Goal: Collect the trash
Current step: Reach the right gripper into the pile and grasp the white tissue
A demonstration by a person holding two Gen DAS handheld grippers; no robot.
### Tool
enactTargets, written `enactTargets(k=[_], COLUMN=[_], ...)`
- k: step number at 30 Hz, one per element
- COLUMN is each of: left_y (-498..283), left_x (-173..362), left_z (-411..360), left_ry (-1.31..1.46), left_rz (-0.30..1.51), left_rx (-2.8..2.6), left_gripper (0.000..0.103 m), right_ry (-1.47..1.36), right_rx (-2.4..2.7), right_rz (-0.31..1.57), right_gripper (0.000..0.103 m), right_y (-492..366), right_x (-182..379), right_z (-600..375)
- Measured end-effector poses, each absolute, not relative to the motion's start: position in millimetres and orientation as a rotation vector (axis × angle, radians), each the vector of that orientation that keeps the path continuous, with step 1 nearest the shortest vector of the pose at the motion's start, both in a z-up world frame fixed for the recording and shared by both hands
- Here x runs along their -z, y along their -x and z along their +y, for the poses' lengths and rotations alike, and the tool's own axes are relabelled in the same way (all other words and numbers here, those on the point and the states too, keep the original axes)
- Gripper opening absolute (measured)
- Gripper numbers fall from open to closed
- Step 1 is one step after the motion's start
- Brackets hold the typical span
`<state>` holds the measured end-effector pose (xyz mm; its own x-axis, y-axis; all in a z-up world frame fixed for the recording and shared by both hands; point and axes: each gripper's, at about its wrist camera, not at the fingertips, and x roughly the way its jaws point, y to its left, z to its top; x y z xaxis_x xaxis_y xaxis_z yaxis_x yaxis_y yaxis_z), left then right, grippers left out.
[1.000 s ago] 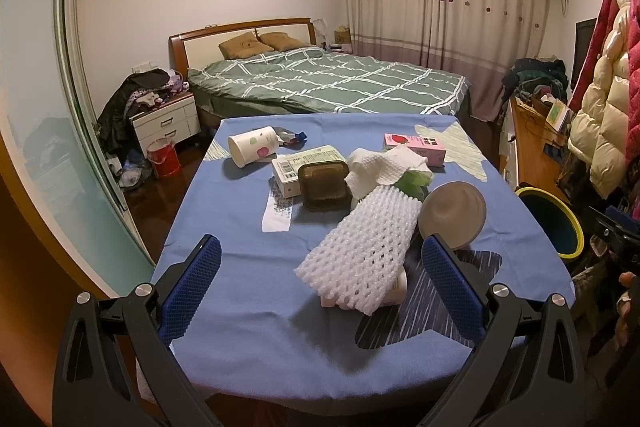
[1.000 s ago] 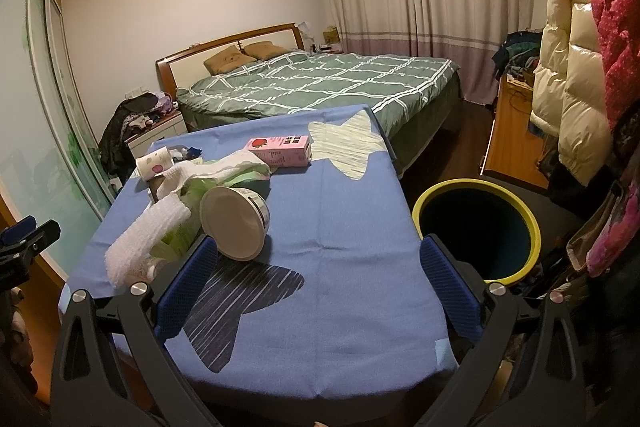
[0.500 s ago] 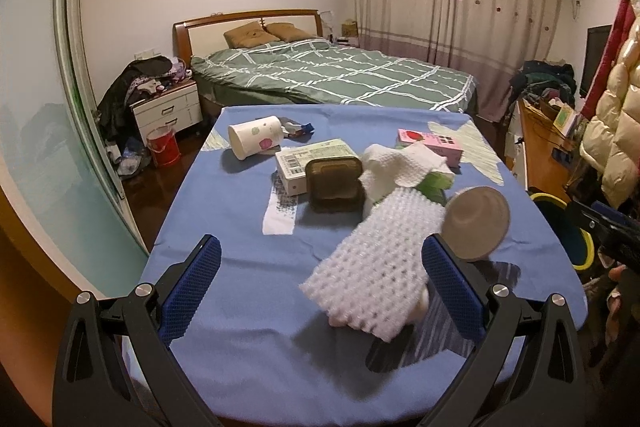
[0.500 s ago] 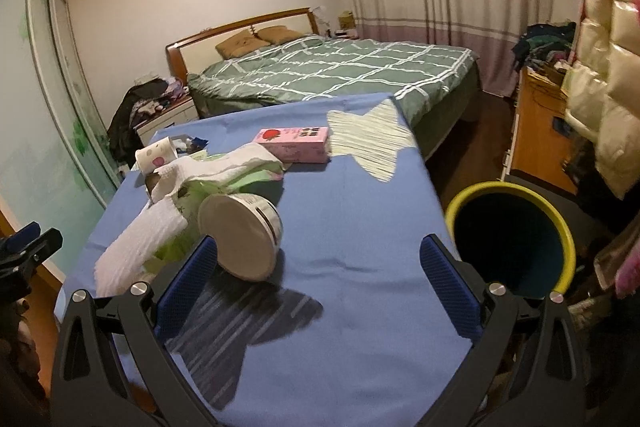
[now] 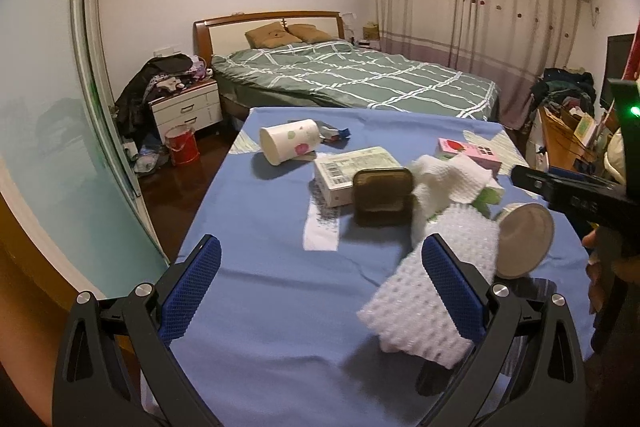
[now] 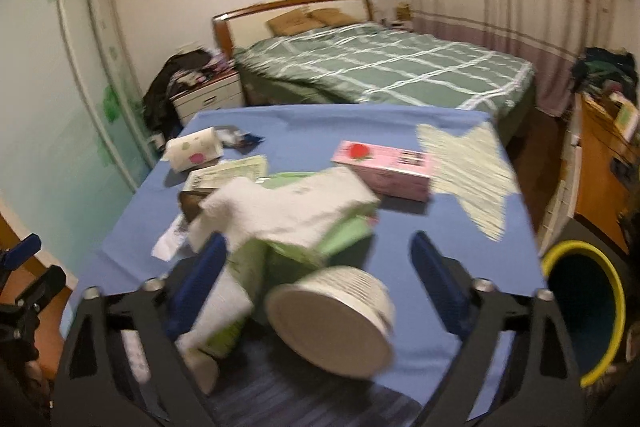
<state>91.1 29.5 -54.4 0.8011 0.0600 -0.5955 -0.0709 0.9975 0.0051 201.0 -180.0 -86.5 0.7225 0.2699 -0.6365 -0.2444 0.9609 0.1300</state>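
Trash lies on a blue-clothed table: a tipped white paper cup, a white carton, a dark brown lidded box, white foam netting, a pink carton and a round paper bowl. My left gripper is open over the near table edge, its right finger in front of the netting. My right gripper is open, its fingers either side of the paper bowl, close above it. A yellow-rimmed bin stands right of the table.
A bed with a green checked cover stands behind the table. A white nightstand and a red bucket are at the back left. A glass sliding door runs along the left. A wooden desk is on the right.
Both grippers have moved forward and lower over the table. The right gripper has closed in on the paper bowl, which now sits between its fingers. Both stay open.
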Motion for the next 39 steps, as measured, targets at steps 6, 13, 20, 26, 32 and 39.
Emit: enactTargets(k=[6,13,20,26,32,39], left_y=[-100.0,-108.2,-111.6,-111.5,-108.1,-102.8], left_x=[61.4,69.1,73.8,74.5,72.4,69.7], left_z=[41.4,47.3,47.7,48.5,44.6,40.2], left_ry=[0.022,0.031,0.034,0.037,0.032,0.032], left_rz=[0.649,0.664,0.676,0.671,0.664,0.658], left_rx=[-0.085,-0.084,-0.074,-0.062,-0.043,-0.025], left_gripper=[0.099,0.099,0.099,0.099,0.099,0.099], right_ry=[-0.006,-0.008,-0.031,-0.045,-0.077,-0.043], right_rx=[-0.372,-0.385,-0.421,-0.417,-0.431,-0.445], right_rz=[0.771,0.839,0.862,0.797,0.749,0.793], right_gripper=[0.057,0.043,0.019,0.013,0.007,0.008], right_y=[-231.1,-261.2,-266.8,-263.4,-260.7,-255.9], right_x=[95.9,109.4,110.3,83.5,56.4,62.5], right_z=[-139.1,-121.6,-119.2,-126.4,-139.7,-136.6])
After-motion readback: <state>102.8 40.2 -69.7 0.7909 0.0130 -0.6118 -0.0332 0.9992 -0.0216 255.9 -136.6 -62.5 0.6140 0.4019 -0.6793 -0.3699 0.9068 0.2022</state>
